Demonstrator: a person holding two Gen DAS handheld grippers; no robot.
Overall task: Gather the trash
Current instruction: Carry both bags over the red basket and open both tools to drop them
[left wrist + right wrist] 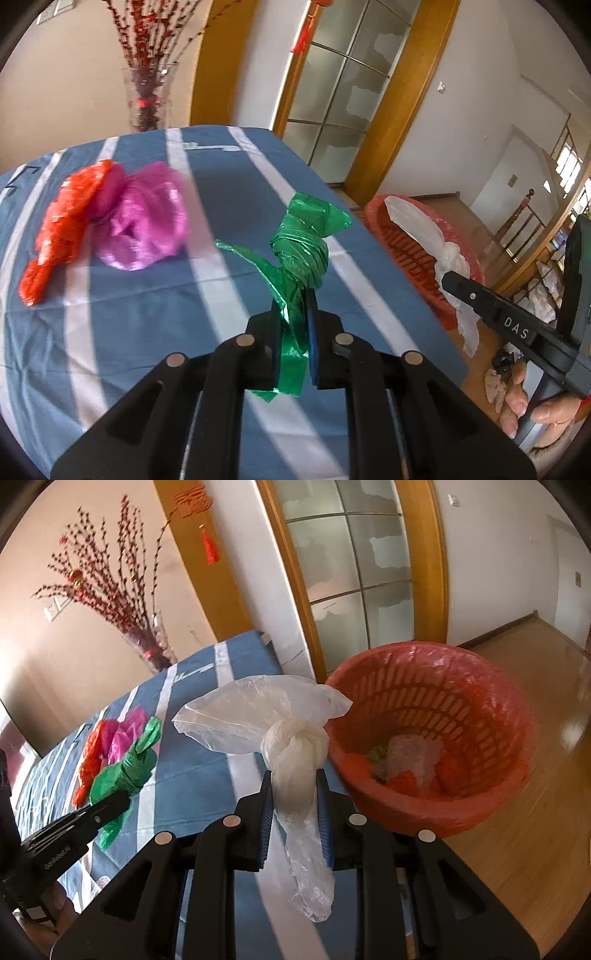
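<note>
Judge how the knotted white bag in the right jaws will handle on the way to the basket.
The white bag is probably floppy: its tail droops below the right gripper. It looks very light, thin and see-through. The film may be slick, but the knot above the jaws should help stop slipping. The basket is near.

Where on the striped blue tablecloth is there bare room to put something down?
Free: the striped blue tablecloth between the pink plastic bag and the knotted green plastic bag, and the near side. Crowded: the left, where the orange plastic bag touches the pink.
</note>
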